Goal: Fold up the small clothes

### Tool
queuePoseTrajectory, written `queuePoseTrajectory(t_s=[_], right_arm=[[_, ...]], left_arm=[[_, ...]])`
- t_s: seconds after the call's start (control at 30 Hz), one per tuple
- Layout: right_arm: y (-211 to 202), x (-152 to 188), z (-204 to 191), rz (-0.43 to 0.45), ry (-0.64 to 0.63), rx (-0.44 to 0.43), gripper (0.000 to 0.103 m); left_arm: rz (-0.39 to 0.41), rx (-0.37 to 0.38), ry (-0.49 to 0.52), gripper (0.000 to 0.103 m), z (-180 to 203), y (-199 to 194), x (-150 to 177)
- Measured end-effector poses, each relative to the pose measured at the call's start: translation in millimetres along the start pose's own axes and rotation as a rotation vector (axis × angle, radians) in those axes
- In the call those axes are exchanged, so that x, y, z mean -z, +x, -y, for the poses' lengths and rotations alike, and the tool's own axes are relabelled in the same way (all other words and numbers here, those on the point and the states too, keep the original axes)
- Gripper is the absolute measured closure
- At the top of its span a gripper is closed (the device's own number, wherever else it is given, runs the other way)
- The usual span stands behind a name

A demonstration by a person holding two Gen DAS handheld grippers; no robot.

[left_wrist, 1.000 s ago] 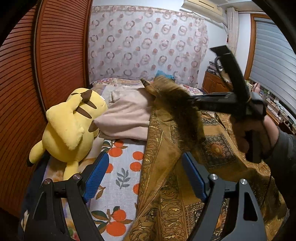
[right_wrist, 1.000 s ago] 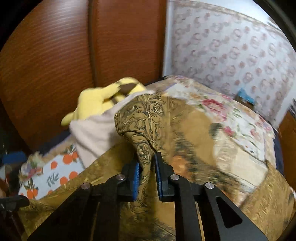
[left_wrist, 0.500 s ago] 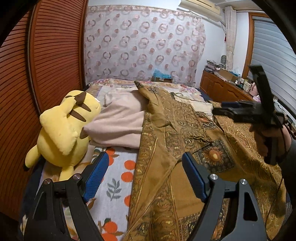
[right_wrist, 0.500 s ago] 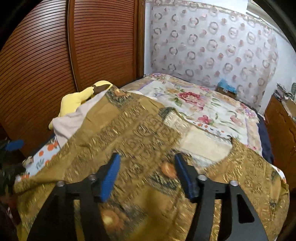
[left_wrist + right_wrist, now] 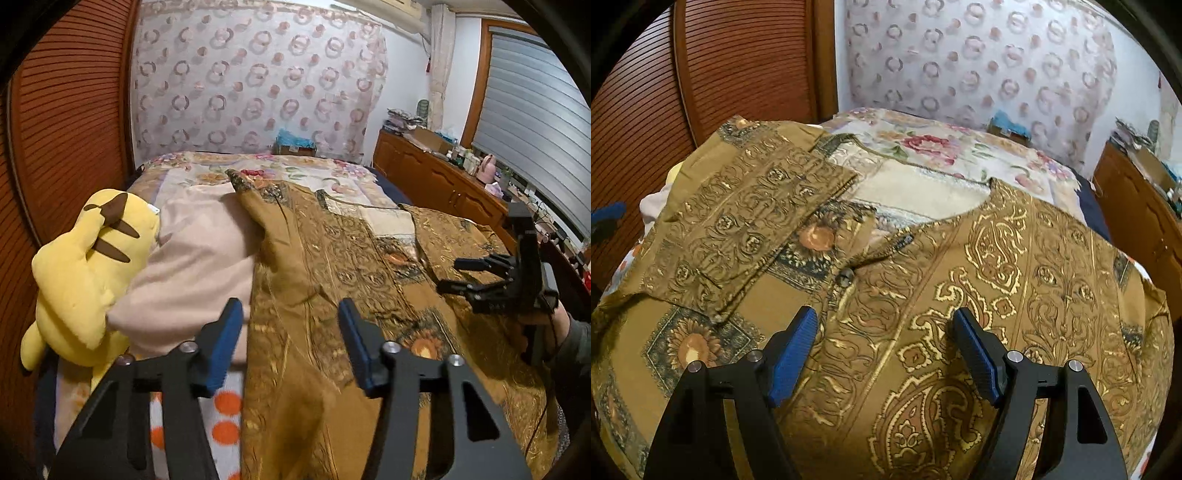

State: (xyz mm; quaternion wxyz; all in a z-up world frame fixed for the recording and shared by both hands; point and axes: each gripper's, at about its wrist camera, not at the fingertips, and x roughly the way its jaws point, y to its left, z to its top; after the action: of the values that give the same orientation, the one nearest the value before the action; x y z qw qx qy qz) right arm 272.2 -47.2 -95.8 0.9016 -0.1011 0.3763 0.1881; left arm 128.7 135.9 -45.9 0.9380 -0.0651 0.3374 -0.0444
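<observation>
A golden-brown patterned shirt [image 5: 332, 258] lies spread on the bed, with one sleeve [image 5: 750, 214] folded over its front. My left gripper [image 5: 290, 325] hovers over the shirt's left edge. Its jaws are closing, still apart, with the cloth below them and not pinched. My right gripper [image 5: 884, 347] hangs above the paisley right half of the shirt [image 5: 960, 277]. Its jaws are opening and nothing is between them. The left wrist view also shows the right gripper [image 5: 458, 275] at the shirt's right side, held in a hand.
A yellow plush toy [image 5: 88, 266] leans on a beige cloth bundle [image 5: 199, 258] left of the shirt. An orange-print blanket [image 5: 225, 406] and a floral bedspread [image 5: 280, 173] cover the bed. Slatted wooden doors [image 5: 66, 110] stand at the left, and a wooden cabinet [image 5: 443, 184] at the right.
The right gripper opened, let go of the sleeve and drew back to the right; the sleeve now lies flat on the shirt. The left gripper moved forward and its jaws narrowed.
</observation>
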Motion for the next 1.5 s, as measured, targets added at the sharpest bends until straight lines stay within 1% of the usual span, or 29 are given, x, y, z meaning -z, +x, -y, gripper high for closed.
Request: queuePoseTrajectory(t_s=[0.07,0.2,0.33,0.5,0.53,0.57,0.63,0.7,0.77,0.83,0.97,1.1,1.13,1.2,1.27,1.3,1.33,1.4,1.43,1.47,1.5], right_arm=[[0.4,2.8,2.3,0.002,0.002,0.0,0.026],[1.4,5.9,6.2,0.002,0.009,-0.005,0.026],[3.4,6.3,9.9,-0.002,0.017,-0.007,0.025],[2.9,6.4,5.1,0.001,-0.007,0.024,0.025],[2.7,6.8,4.7,0.002,-0.009,0.027,0.025],[2.2,7.0,4.8,0.002,-0.01,0.027,0.025],[1.6,7.8,5.2,0.001,-0.009,0.026,0.025],[1.2,8.2,5.5,0.001,-0.009,0.025,0.025],[1.1,8.1,5.5,0.002,-0.01,0.027,0.025],[0.7,8.5,6.3,0.001,-0.011,0.026,0.025],[0.4,9.4,6.5,0.001,-0.01,0.026,0.025],[0.3,9.6,7.7,-0.001,-0.008,0.021,0.025],[0.4,9.8,8.6,-0.002,-0.006,0.018,0.024],[0.5,10.0,10.1,-0.005,0.0,0.011,0.024],[0.4,10.1,11.6,-0.007,0.004,0.008,0.024],[0.4,10.1,11.6,-0.007,0.004,0.008,0.024],[0.4,9.4,11.1,-0.007,0.004,0.008,0.024],[0.1,9.3,10.4,-0.007,0.004,0.008,0.024],[0.0,9.5,10.5,-0.008,0.005,0.007,0.024],[-0.1,9.2,9.8,-0.008,0.005,0.007,0.024],[-0.1,9.2,9.8,-0.008,0.005,0.007,0.024]], left_arm=[[-0.012,-0.005,0.014,0.057,0.4,7.4,-8.4],[-0.047,-0.008,0.018,0.057,-2.7,28.1,-24.2],[-0.097,-0.043,0.024,0.057,-1.6,51.7,-33.2],[-0.112,-0.029,0.031,0.058,-0.7,68.5,-41.4],[-0.116,-0.027,0.039,0.069,0.2,71.3,-42.6],[-0.122,-0.026,0.045,0.083,0.8,73.9,-43.5],[-0.127,-0.042,0.054,0.097,0.8,75.4,-44.3],[-0.099,-0.039,0.051,0.098,-2.9,68.6,-47.6],[-0.071,-0.066,0.047,0.099,-8.6,61.4,-54.0],[-0.055,-0.071,0.022,0.099,-19.9,54.7,-61.0],[-0.063,-0.08,0.024,0.099,-28.6,54.1,-64.2],[-0.077,-0.075,0.024,0.098,-25.1,55.4,-58.8],[-0.078,-0.076,0.027,0.097,-23.9,54.7,-58.3],[-0.066,-0.1,0.05,0.09,-17.5,50.4,-55.4],[-0.032,-0.11,0.062,0.071,-12.1,42.1,-52.4],[-0.01,-0.101,0.064,0.066,-8.7,36.3,-50.2],[0.006,-0.091,0.066,0.057,-5.4,31.1,-48.7],[0.027,-0.069,0.077,0.045,2.4,21.9,-45.1],[0.038,-0.058,0.078,0.029,5.2,18.0,-43.0],[0.051,-0.044,0.076,0.017,8.4,14.1,-40.5],[0.063,-0.021,0.073,0.016,12.1,10.2,-36.8]])
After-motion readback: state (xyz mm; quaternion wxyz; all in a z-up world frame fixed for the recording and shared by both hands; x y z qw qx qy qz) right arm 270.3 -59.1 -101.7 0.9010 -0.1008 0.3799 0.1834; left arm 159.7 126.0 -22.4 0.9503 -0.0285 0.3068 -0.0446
